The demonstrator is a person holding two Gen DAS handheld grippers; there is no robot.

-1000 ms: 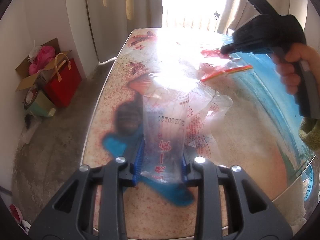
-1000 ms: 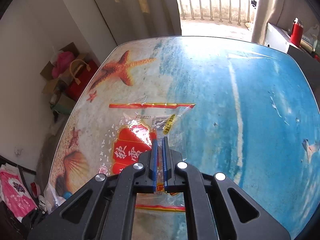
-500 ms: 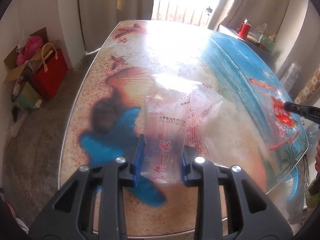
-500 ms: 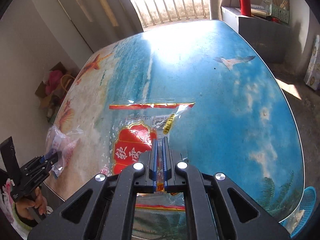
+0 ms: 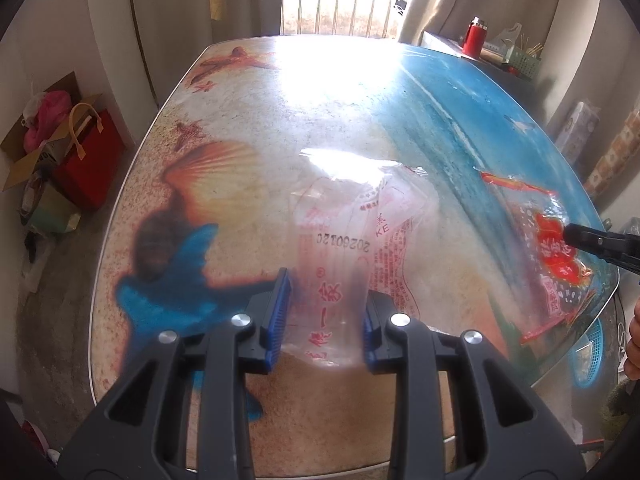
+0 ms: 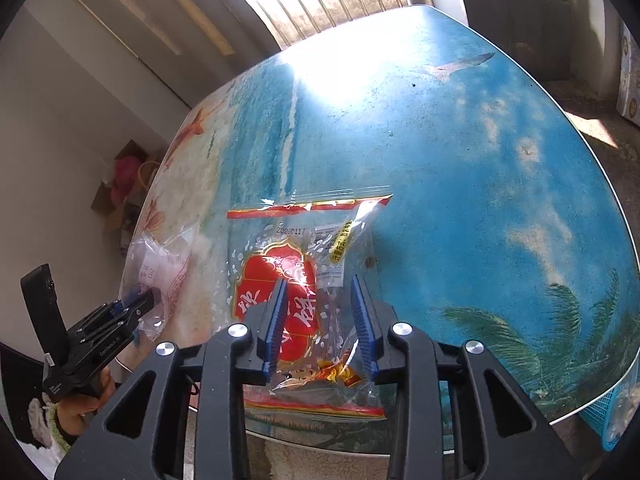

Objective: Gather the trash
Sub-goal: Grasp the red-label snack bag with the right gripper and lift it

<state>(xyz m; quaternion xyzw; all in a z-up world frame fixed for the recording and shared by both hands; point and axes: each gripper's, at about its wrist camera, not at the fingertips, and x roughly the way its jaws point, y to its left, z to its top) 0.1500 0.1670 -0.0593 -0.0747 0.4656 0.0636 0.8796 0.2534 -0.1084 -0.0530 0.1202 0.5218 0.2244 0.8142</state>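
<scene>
Both grippers hung over the beach-print table (image 5: 320, 92), the left gripper (image 5: 325, 316) pinching a clear printed bag (image 5: 352, 232), the right gripper (image 6: 320, 324) spread around a red-label bag (image 6: 296, 280), nearer the blue basket (image 6: 612, 412) at the table's right edge.

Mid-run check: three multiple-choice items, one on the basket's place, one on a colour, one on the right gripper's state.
1. Relative to the table, the blue basket sits: A on its middle; B below its edge; C above it.
2. The label of the bag at the right gripper is: A green; B red; C black.
3. The right gripper's jaws are: A pressed together; B apart, bag between them; C out of view.
Answers: B, the basket shows under the rim; B, a red panel shows; B, a gap shows between the pads.
</scene>
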